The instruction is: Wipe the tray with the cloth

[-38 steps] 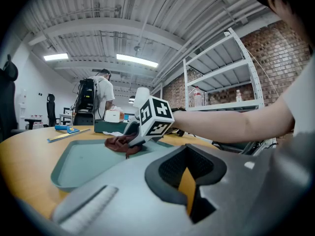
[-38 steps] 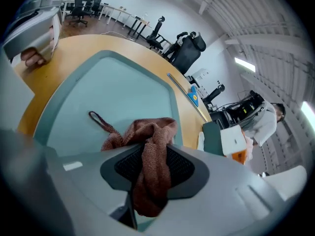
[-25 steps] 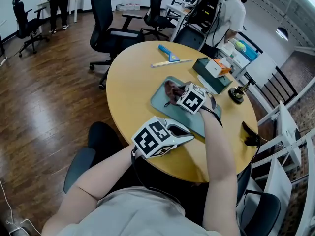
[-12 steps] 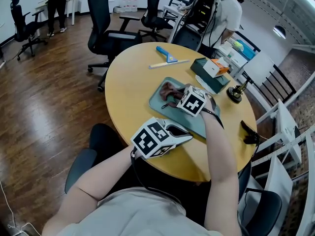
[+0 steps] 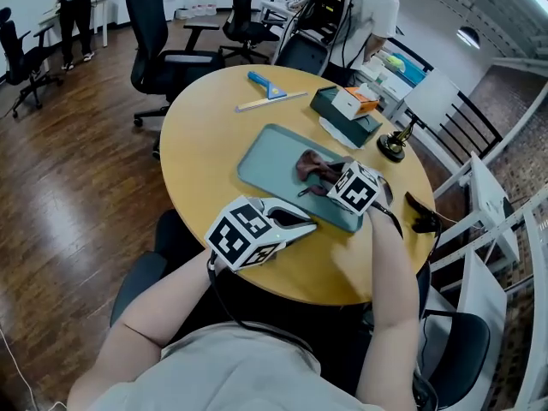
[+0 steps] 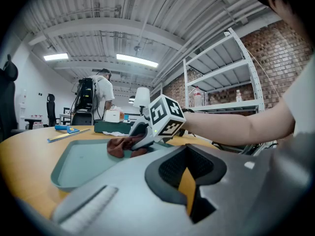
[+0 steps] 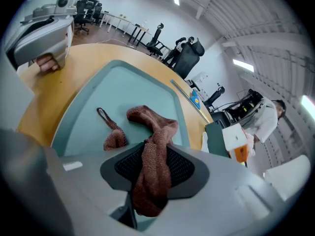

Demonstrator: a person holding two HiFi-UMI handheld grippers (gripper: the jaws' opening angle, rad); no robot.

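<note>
On the tray (image 5: pixel 265 157), toward its four o'clock end, pinched the cloth (image 5: pixel 313 168) in the right gripper (image 5: pixel 330 183) (one loop trailing loose on the tray). Held the left gripper (image 5: pixel 301 224) at six o'clock, jaws pressed together, empty.

We see a round wooden table (image 5: pixel 205 144) bearing a teal tray (image 5: pixel 265 157) at its middle, a blue scraper (image 5: pixel 267 85) by the far edge, and a dark green box (image 5: pixel 338 114) toward the far right edge.

Black office chairs (image 5: pixel 147 20) stand on dark wood floor (image 5: pixel 68 195).
</note>
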